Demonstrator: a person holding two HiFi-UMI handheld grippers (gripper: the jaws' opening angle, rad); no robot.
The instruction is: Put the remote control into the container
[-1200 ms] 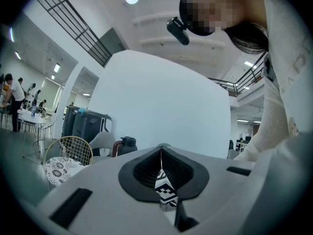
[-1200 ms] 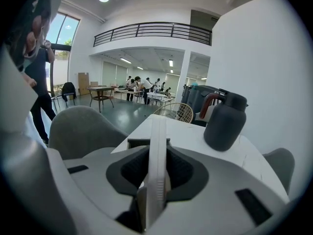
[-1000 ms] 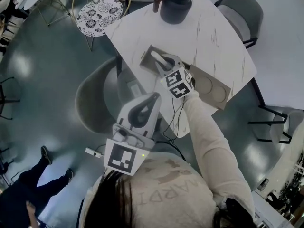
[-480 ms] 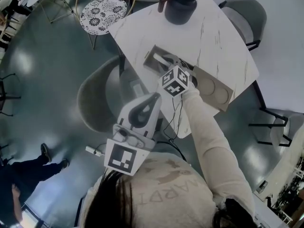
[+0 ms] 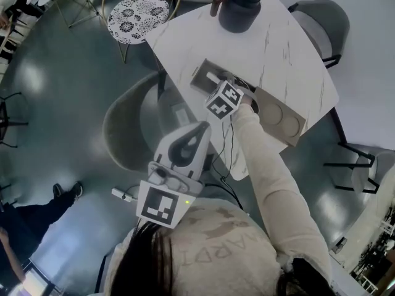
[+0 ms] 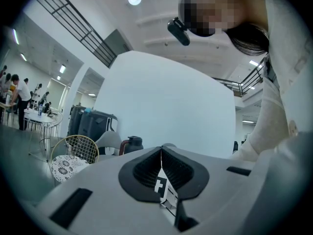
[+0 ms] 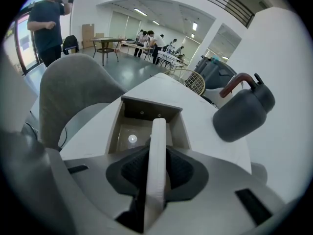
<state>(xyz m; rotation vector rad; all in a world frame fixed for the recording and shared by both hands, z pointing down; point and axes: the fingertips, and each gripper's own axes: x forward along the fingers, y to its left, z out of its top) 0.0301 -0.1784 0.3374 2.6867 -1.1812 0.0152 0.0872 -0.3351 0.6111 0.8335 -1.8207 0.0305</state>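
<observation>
Right gripper [image 7: 157,154] jaws pinch the white remote control [image 7: 158,131] lengthwise, tip tilted down toward the container [image 7: 146,107]; left gripper [image 6: 161,153] jaws pressed together.

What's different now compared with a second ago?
The right gripper, clamped on the white remote, has tipped downward and lowered it toward the container's open compartment; nothing was let go. The left gripper, shut and empty, the container and the dark jug stayed put.
</observation>
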